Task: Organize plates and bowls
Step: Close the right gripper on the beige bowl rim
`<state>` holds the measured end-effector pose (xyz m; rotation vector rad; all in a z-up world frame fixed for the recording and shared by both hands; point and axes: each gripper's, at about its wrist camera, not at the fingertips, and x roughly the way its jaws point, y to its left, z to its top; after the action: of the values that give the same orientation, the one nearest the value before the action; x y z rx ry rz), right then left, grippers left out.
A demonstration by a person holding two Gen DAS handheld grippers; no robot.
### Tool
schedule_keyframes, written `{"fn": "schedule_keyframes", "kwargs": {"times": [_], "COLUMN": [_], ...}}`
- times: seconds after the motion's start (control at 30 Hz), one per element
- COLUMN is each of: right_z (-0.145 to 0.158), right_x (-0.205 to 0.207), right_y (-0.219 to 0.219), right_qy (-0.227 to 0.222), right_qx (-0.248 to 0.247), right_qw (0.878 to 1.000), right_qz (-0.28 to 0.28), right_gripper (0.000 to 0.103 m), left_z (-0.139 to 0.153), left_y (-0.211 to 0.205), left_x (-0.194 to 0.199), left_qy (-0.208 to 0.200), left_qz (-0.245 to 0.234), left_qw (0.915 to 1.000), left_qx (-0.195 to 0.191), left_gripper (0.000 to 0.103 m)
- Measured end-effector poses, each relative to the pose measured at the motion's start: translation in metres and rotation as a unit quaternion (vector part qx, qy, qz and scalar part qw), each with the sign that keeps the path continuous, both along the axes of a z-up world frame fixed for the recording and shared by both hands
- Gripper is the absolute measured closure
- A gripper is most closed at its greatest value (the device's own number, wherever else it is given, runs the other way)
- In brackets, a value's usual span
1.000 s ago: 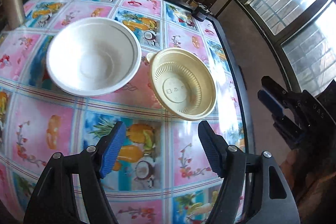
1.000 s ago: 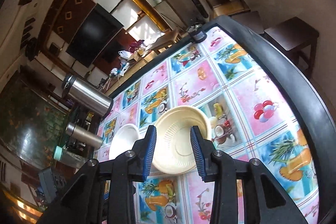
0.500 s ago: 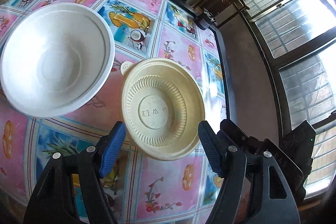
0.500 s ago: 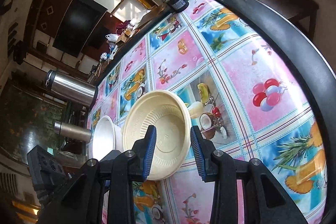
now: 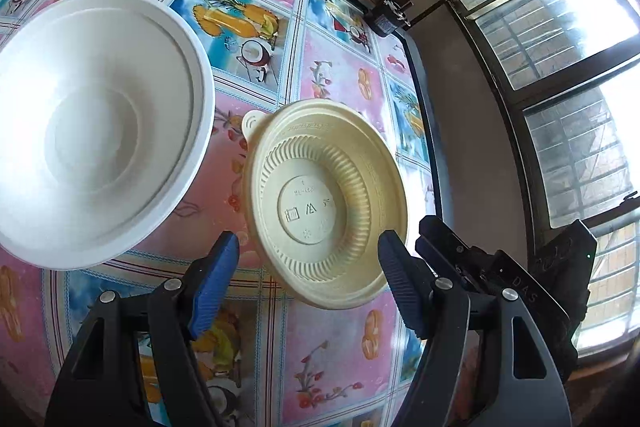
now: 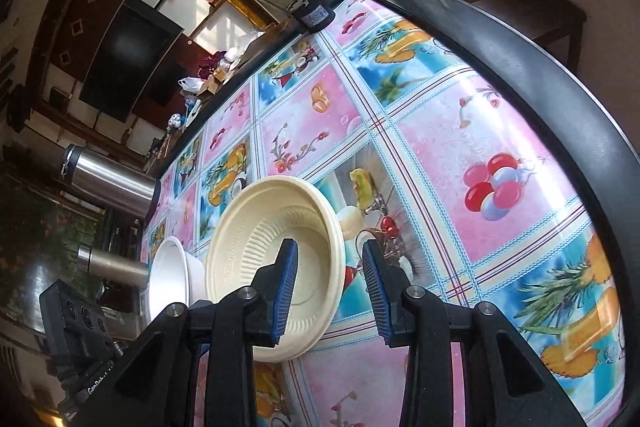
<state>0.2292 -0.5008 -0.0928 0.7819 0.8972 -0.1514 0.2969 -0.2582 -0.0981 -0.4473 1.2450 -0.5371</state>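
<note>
A: Where do the grippers stand, left to right?

B: The left gripper [image 5: 308, 283] hovers low over the tabletop [image 5: 340, 355], fingers spread wide and holding nothing, with the cream bowl's near rim between the blue pads. The right gripper [image 6: 330, 287] reaches in from the cream bowl's right side, its fingers parted, one pad inside the bowl wall and one outside; whether they touch it, I cannot tell.

A: How many bowls?

B: Two. A white bowl [image 5: 92, 131] sits just left of the cream bowl [image 5: 324, 203], which is tilted, and the two look close to touching.

A: Anything around them?

B: Two steel flasks [image 6: 112, 183] lie beyond the white bowl, far left of the cream one. A small cream tab [image 5: 253, 121] juts from its far rim.
</note>
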Motion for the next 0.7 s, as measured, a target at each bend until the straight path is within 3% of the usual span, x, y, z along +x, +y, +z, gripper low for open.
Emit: {"fn": "schedule_keyframes", "kwargs": {"times": [0.13, 0.47, 0.7], "right_z": [-0.008, -0.017, -0.019], "right_x": [0.004, 0.007, 0.006], "right_y": [0.003, 0.01, 0.009], "right_qy": [0.005, 0.009, 0.009], "right_qx": [-0.007, -0.018, -0.013], "right_qw": [1.0, 1.0, 1.0], "right_qz": [-0.007, -0.016, -0.02], "right_gripper": [0.066, 0.068, 0.069], "left_z": [-0.007, 0.003, -0.005], "left_y": [0.007, 0.014, 0.009], "left_x": [0.005, 0.005, 0.008], "left_qy": [0.009, -0.03, -0.033], "left_qz": [0.006, 0.011, 0.009], "left_qw": [0.9999, 0.999, 0.9989], "left_qx": [-0.008, -0.033, -0.031], "left_gripper": [0.032, 0.032, 0.058]}}
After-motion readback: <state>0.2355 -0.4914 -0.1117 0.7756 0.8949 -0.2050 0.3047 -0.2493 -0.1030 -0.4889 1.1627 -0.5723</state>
